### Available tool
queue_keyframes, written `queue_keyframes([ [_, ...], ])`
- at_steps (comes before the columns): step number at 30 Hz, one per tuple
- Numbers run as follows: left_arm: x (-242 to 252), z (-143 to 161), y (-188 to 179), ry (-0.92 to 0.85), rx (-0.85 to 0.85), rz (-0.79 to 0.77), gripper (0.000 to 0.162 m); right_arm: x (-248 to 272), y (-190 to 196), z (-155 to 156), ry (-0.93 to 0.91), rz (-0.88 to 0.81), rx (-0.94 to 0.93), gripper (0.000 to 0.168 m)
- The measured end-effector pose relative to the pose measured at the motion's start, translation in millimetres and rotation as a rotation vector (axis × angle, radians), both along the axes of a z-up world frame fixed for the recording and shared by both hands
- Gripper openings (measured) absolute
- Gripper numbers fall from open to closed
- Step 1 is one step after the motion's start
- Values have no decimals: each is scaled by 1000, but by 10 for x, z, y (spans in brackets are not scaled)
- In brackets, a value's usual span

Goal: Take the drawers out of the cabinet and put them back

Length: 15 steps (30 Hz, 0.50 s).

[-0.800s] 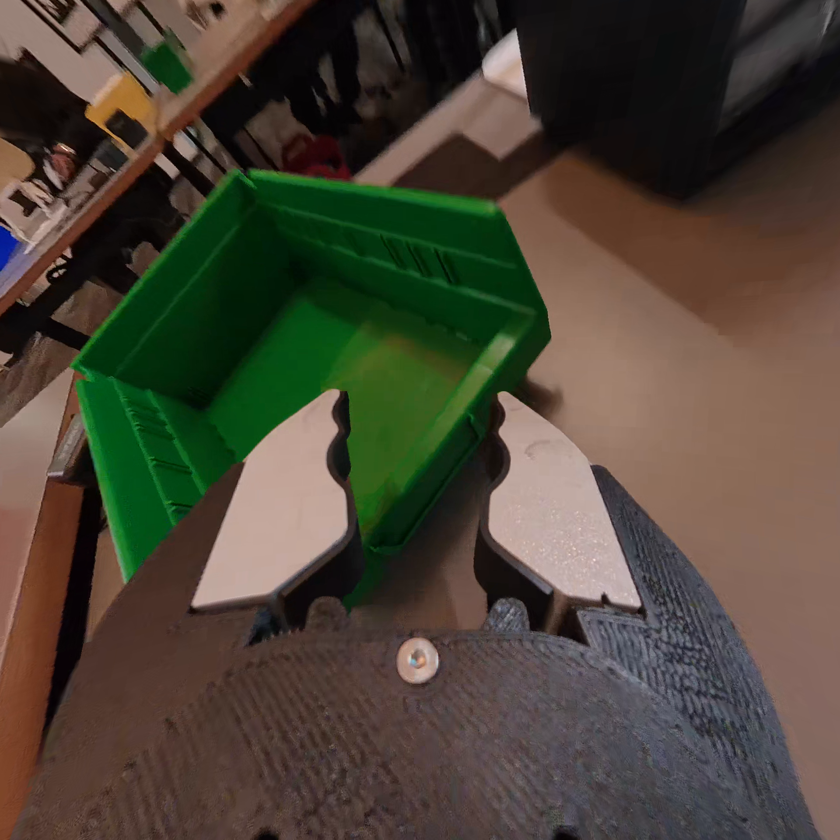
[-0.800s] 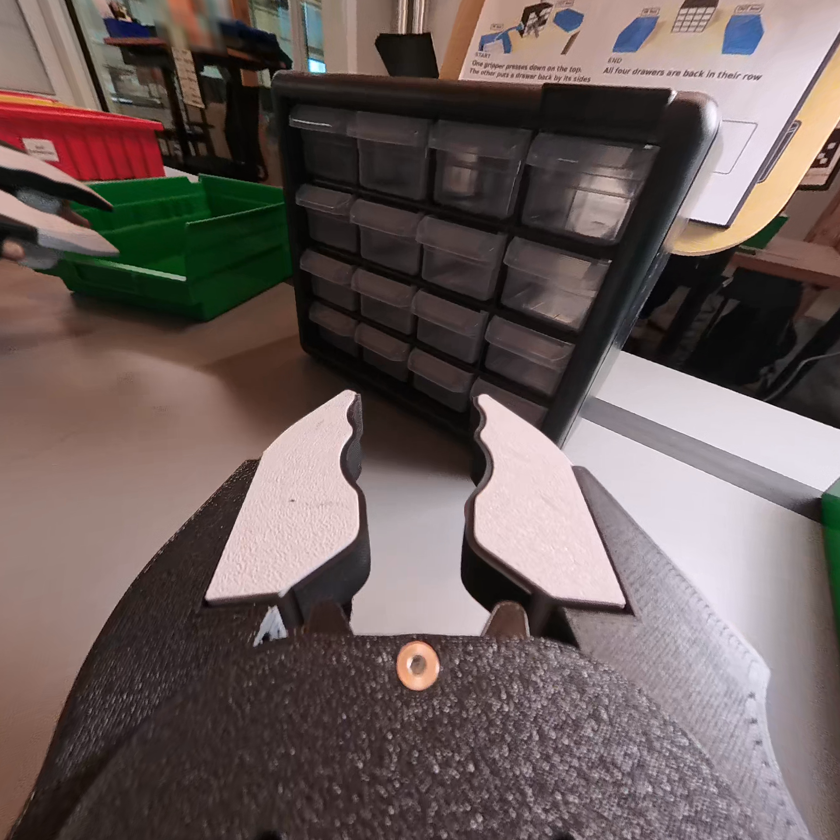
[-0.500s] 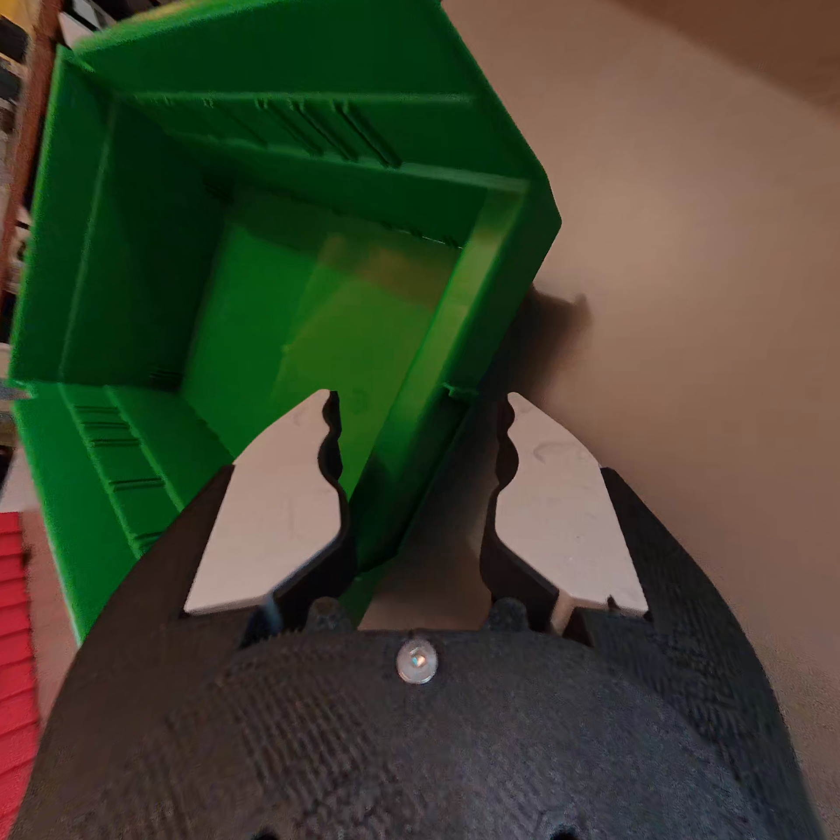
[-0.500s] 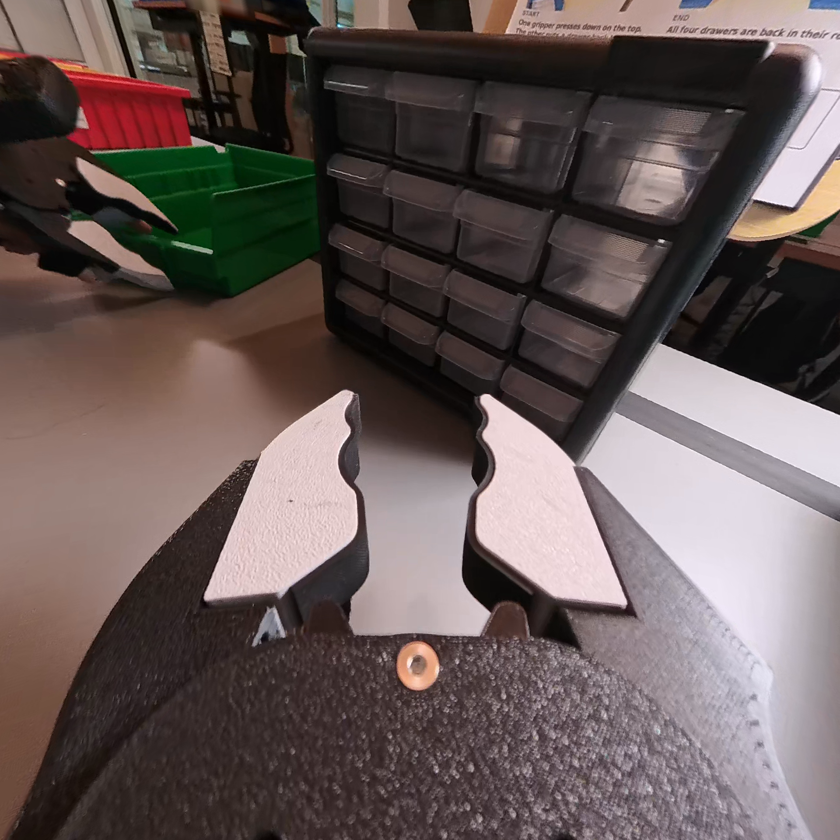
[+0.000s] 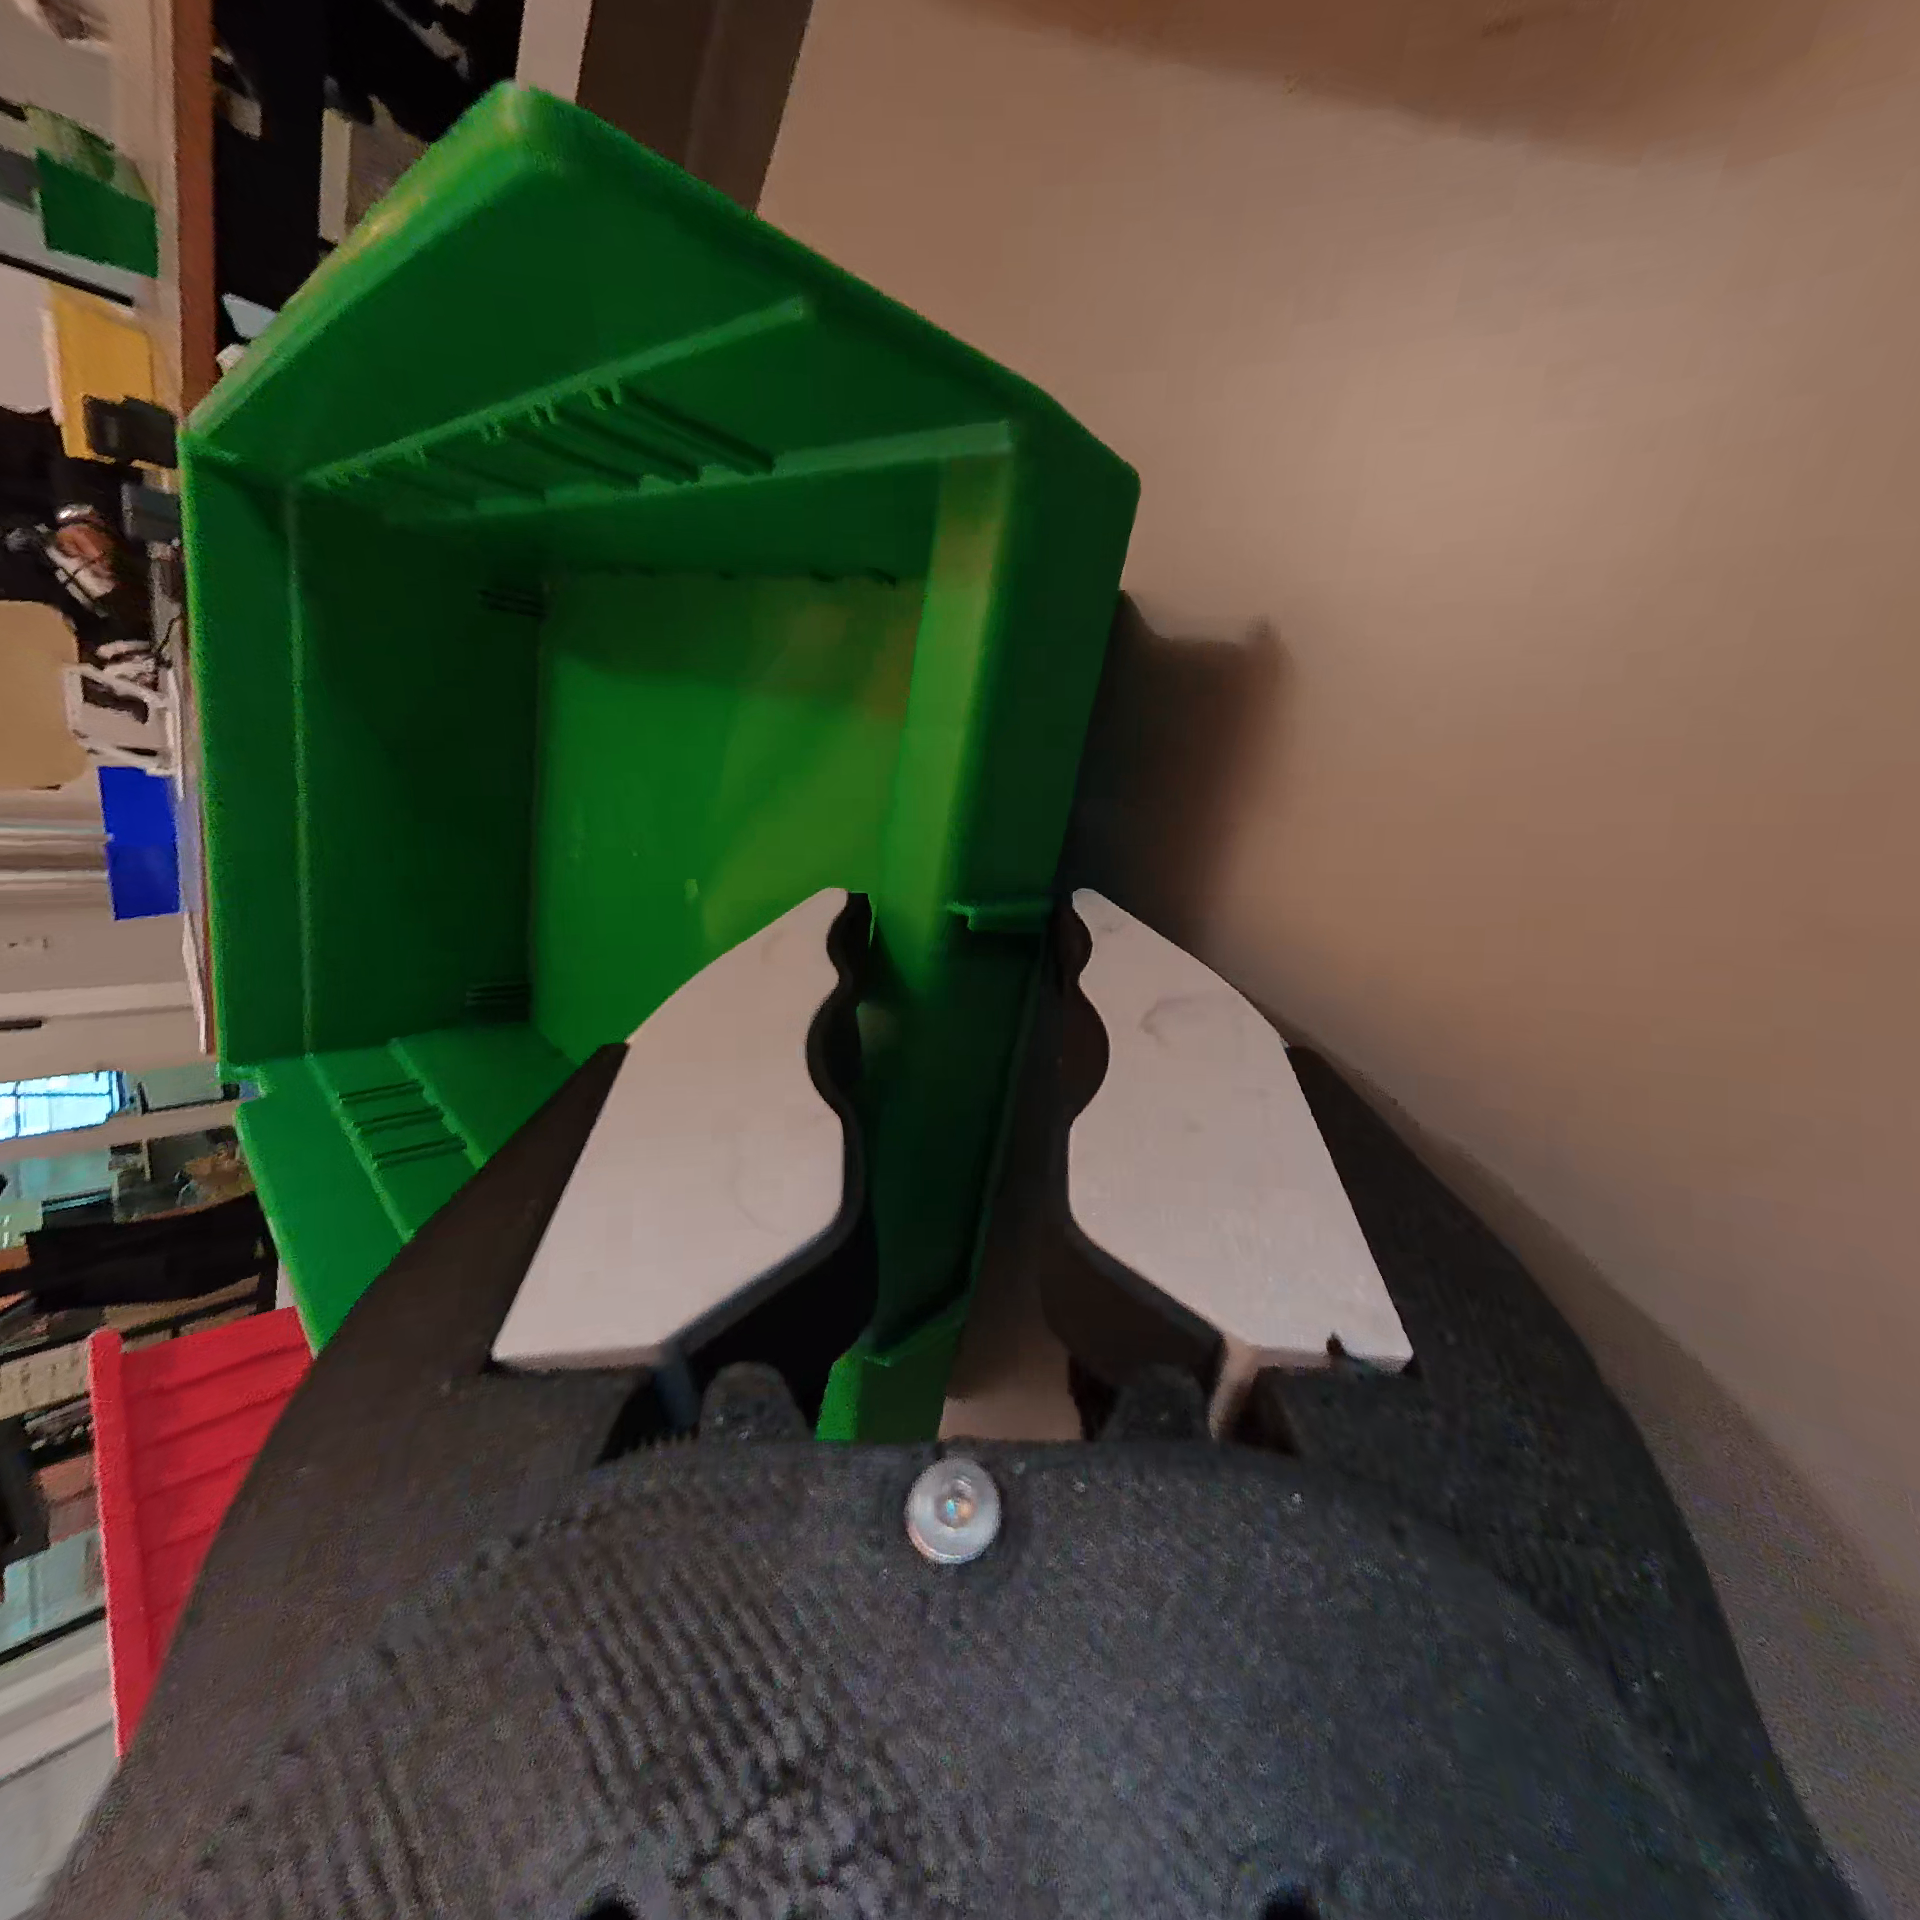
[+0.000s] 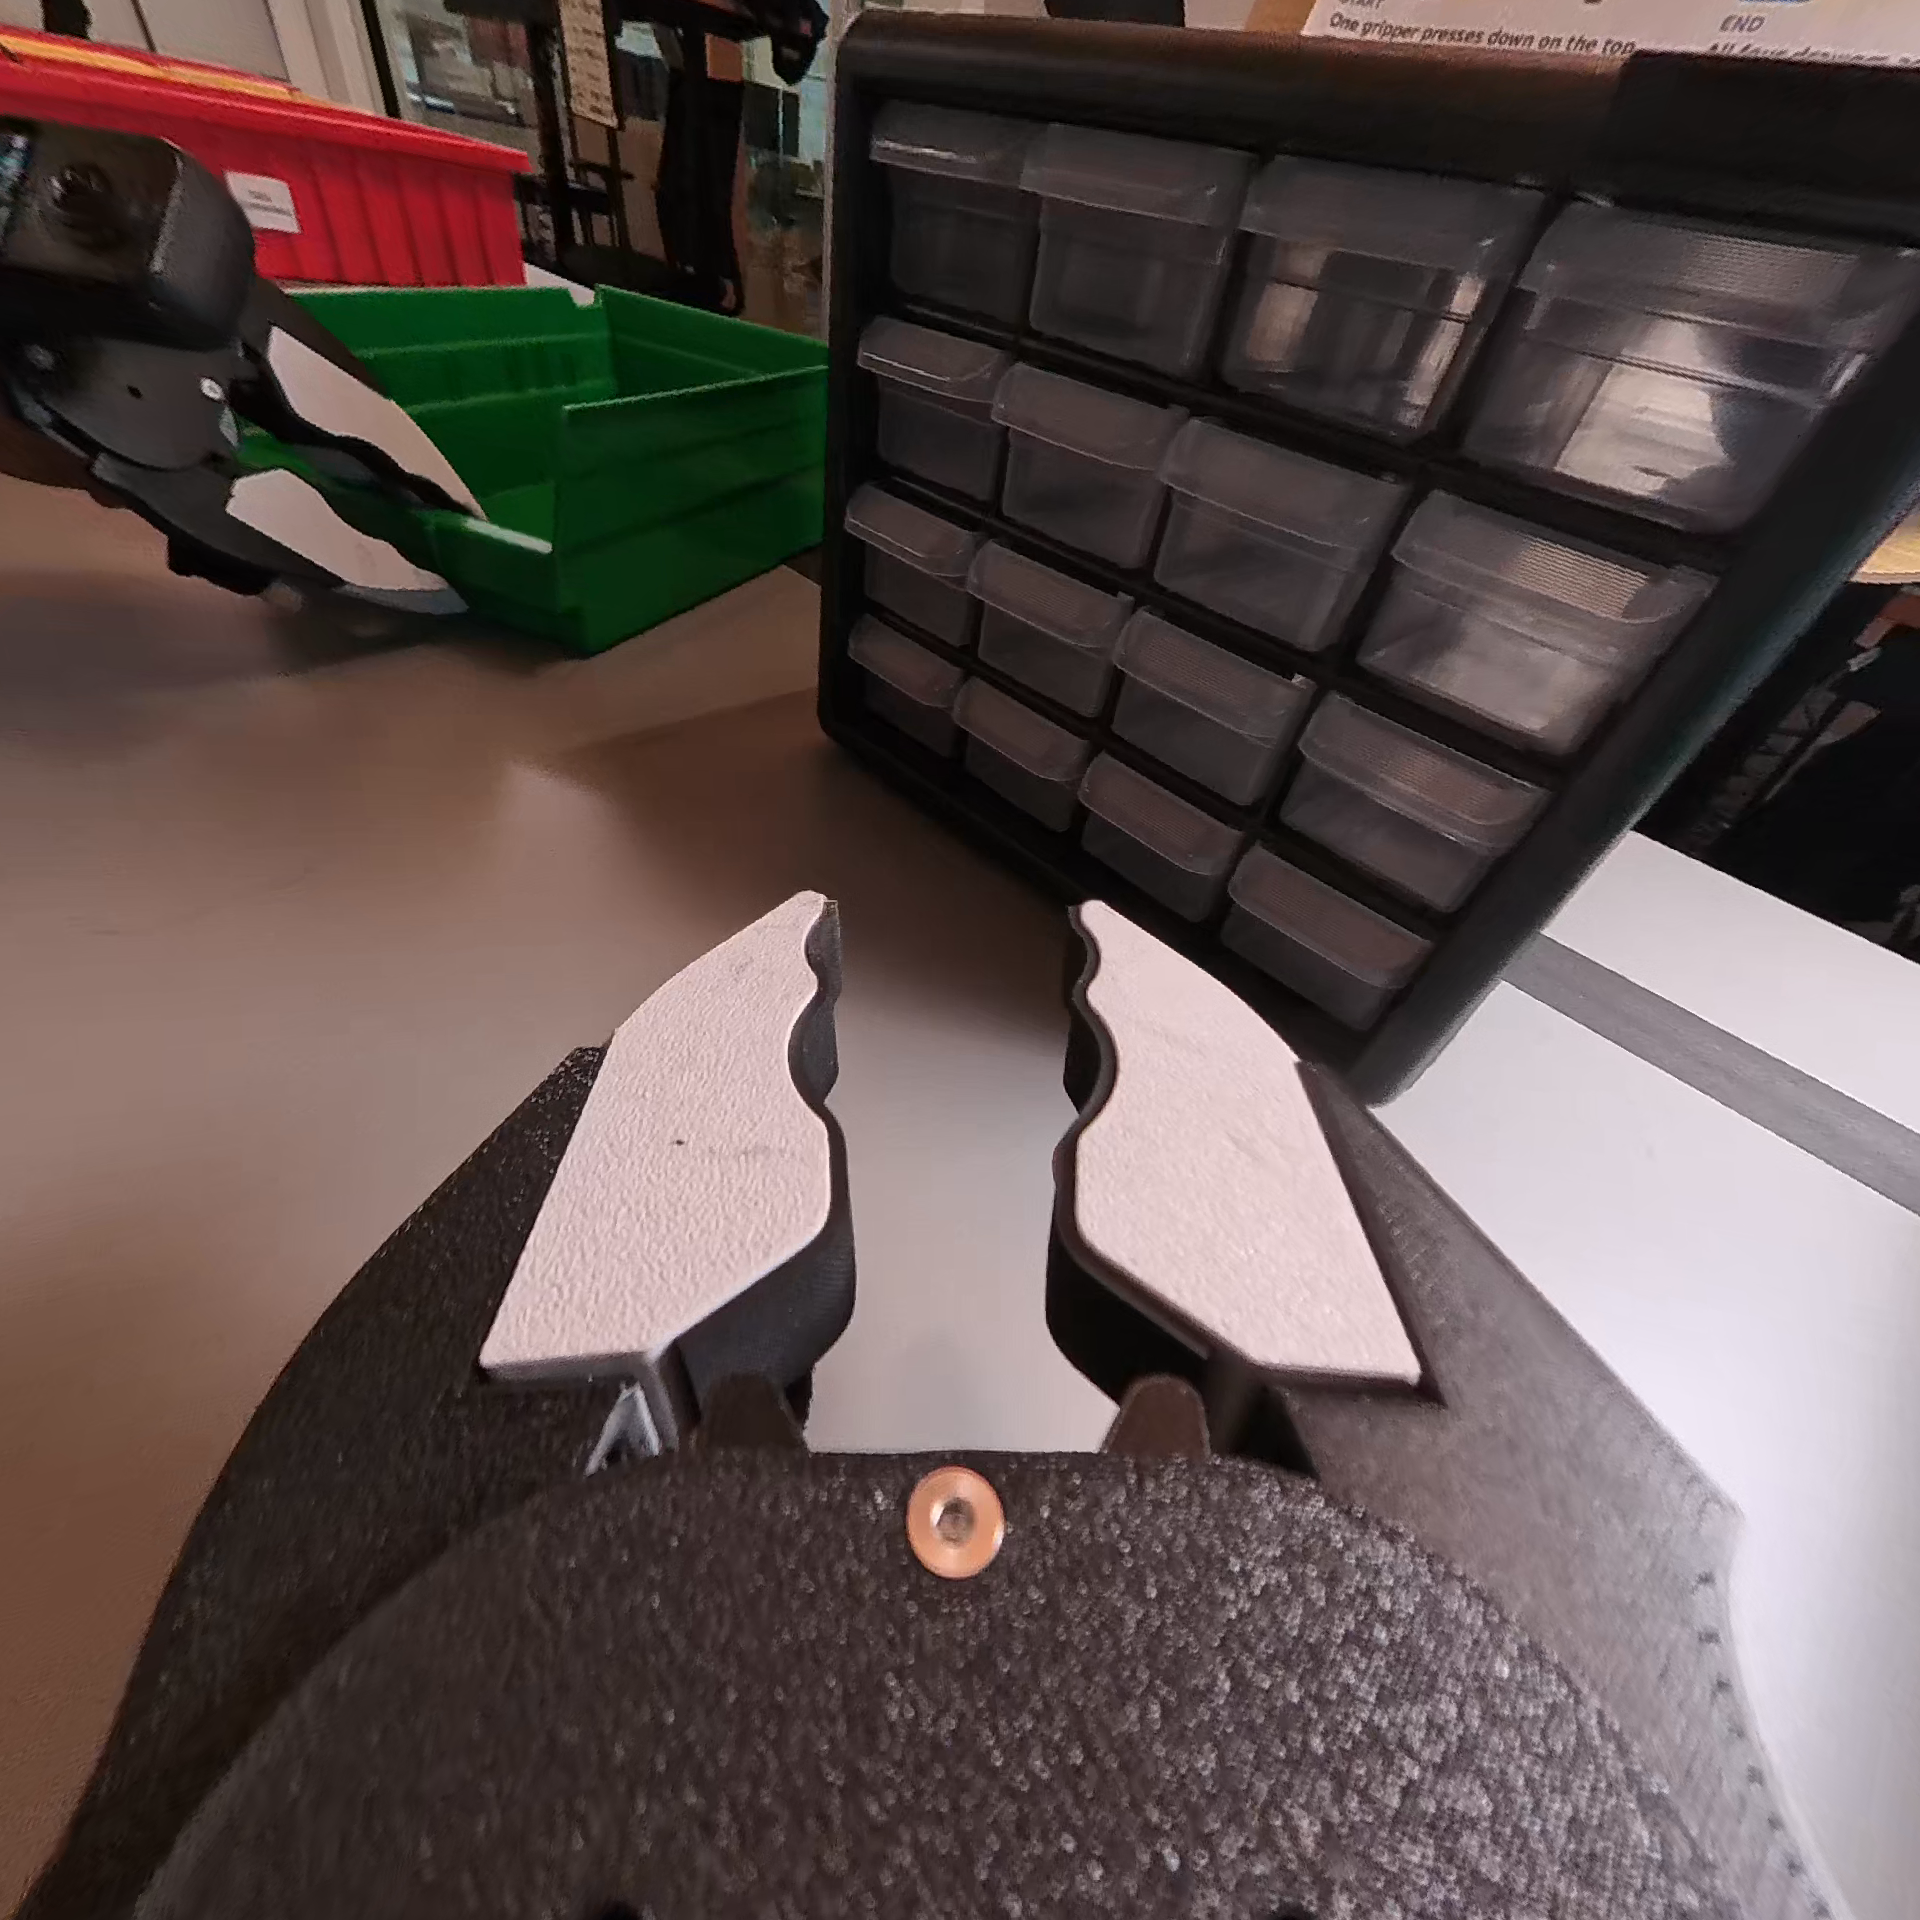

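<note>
A black cabinet (image 6: pixel 1299 520) with several clear drawers (image 6: pixel 1081 468), all pushed in, stands on the table a little ahead and to the right of my right gripper (image 6: pixel 951 909). That gripper is open and empty, low over the table. My left gripper (image 5: pixel 961 904) is closed around the near wall of an empty green bin (image 5: pixel 644 727), one finger inside and one outside. In the right wrist view the left gripper (image 6: pixel 457 551) grips the front wall of the green bin (image 6: pixel 675 488), which is to the left of the cabinet.
A red bin (image 6: pixel 364 197) stands behind the green one and also shows in the left wrist view (image 5: pixel 177 1455). The grey table (image 6: pixel 416 883) stretches between the grippers. A poster board stands behind the cabinet. Shelves and furniture fill the background.
My left gripper moved onto the green bin's wall and its fingers narrowed around it. My right gripper moved closer to the cabinet, still open.
</note>
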State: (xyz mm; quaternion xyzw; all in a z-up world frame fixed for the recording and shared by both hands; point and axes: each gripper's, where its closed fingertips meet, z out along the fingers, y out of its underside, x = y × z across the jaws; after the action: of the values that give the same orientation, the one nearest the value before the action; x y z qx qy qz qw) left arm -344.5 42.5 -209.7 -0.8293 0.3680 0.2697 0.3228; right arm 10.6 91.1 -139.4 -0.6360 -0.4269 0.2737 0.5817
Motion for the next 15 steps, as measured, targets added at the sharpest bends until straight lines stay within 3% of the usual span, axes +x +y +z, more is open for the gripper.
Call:
queue_keyframes([
  [8, 427, -19, -80, -120, -36, -162, 32, -42, -32, -49, -9, 13, -11, 39],
  [15, 340, -58, -47, -66, -48, -96, 37, -85, -43, -96, -21, 25, -20, 39],
])
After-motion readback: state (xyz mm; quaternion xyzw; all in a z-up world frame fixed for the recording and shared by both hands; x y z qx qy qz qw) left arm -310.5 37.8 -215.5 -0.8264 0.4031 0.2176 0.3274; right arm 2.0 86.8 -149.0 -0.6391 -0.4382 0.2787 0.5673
